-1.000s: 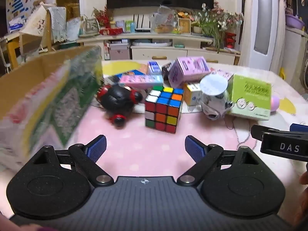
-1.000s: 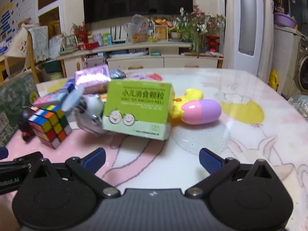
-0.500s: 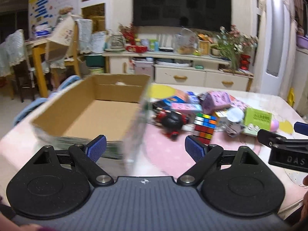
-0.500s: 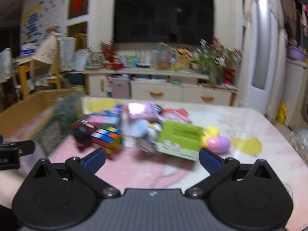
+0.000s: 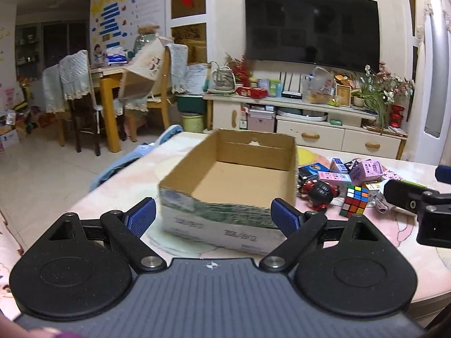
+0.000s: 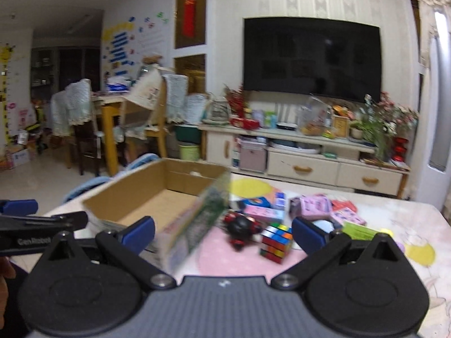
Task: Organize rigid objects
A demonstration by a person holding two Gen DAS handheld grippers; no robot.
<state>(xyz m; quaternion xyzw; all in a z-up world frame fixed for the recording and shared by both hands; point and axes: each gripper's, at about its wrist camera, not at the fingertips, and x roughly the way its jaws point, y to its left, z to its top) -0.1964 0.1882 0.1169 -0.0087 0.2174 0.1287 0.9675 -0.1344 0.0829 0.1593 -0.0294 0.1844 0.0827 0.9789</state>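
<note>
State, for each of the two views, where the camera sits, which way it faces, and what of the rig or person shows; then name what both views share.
Left wrist: on the left gripper, facing the open brown cardboard box; the right gripper enters at right.
Right wrist: on the right gripper, facing the multicoloured puzzle cube; the left gripper enters at left.
Shared: box, cube, black wall television.

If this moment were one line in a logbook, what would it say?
left gripper: open, holds nothing | right gripper: open, holds nothing | brown cardboard box: nothing seen inside | multicoloured puzzle cube: on table beside box
</note>
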